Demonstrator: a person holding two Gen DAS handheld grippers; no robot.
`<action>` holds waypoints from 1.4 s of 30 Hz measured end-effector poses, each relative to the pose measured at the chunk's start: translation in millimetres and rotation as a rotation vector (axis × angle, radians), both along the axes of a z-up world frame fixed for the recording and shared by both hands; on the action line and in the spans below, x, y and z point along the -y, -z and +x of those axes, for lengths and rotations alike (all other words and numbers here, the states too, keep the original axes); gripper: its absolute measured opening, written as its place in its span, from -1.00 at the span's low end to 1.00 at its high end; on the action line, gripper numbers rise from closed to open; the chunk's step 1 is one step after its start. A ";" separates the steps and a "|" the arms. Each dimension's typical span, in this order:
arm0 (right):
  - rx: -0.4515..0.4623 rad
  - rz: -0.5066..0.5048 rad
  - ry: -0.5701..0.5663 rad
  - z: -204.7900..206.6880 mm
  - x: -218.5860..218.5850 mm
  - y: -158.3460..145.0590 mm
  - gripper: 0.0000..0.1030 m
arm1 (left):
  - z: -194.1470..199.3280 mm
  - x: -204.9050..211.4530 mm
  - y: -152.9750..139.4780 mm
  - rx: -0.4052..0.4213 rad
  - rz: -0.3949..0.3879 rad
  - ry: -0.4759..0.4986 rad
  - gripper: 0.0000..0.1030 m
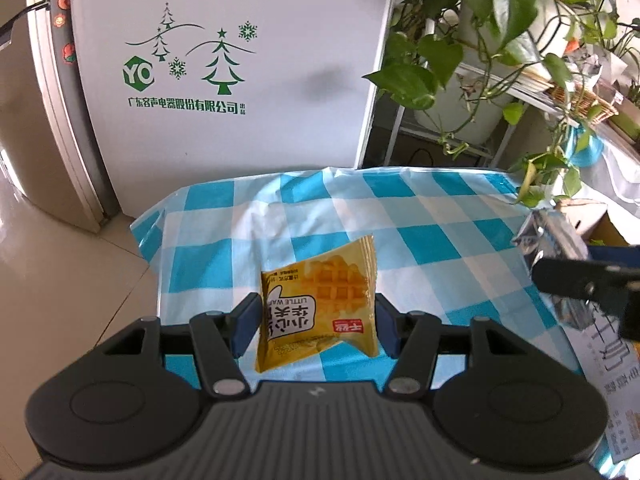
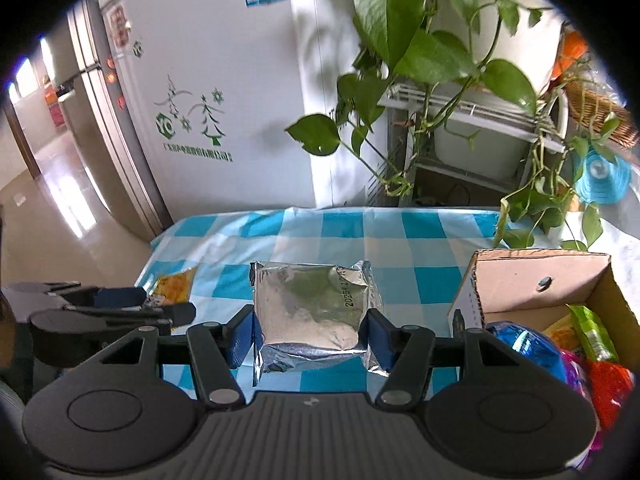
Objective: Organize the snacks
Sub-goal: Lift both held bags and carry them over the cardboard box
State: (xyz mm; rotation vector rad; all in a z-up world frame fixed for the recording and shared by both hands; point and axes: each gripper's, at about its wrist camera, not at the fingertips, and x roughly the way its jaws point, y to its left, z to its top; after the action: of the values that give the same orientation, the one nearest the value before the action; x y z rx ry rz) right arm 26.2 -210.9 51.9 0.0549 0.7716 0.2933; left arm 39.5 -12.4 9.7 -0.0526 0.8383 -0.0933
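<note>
Left wrist view: a fridge (image 1: pixel 224 64) stands at the far left behind the table (image 1: pixel 416 208), whose cloth is blue-and-white check. The left gripper (image 1: pixel 316 322) is closed on a yellow waffle pack (image 1: pixel 320 304), its blue pads pressing both side edges, the pack held above the cloth. A plant (image 1: pixel 492 36) hangs at upper right.

Right wrist view: the left gripper (image 2: pixel 160 306) with its yellow pack (image 2: pixel 174 282) shows at the left edge. In the middle the right gripper (image 2: pixel 310 338) is clamped on a silver pouch (image 2: pixel 312 312), pads against its two sides, above the table. Just to the right sits an open cardboard box (image 2: pixel 536 284) on the table, with several colourful snacks (image 2: pixel 592 344) inside.
</note>
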 end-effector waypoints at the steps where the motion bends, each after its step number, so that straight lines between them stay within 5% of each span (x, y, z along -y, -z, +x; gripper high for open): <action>1: 0.005 0.007 0.000 -4.1 1.4 -2.2 0.27 | -4.9 0.5 0.2 0.001 -0.003 -0.001 0.14; 12: 0.034 0.022 0.003 -34.2 11.5 -11.1 0.27 | -46.7 8.0 7.6 -0.004 0.001 0.013 0.14; 22: 0.095 0.053 0.068 -43.9 43.1 -28.2 0.27 | -61.4 27.4 -15.7 0.050 -0.036 0.033 0.14; 42: 0.182 0.144 0.287 -64.7 157.6 -59.1 0.27 | -70.9 134.6 -56.8 0.116 -0.120 0.238 0.14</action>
State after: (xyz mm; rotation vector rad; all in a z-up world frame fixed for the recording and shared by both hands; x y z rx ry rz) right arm -38.5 -368.5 111.0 0.2691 0.5520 0.0787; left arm -31.4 -147.0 66.5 -0.0591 0.7194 -0.3672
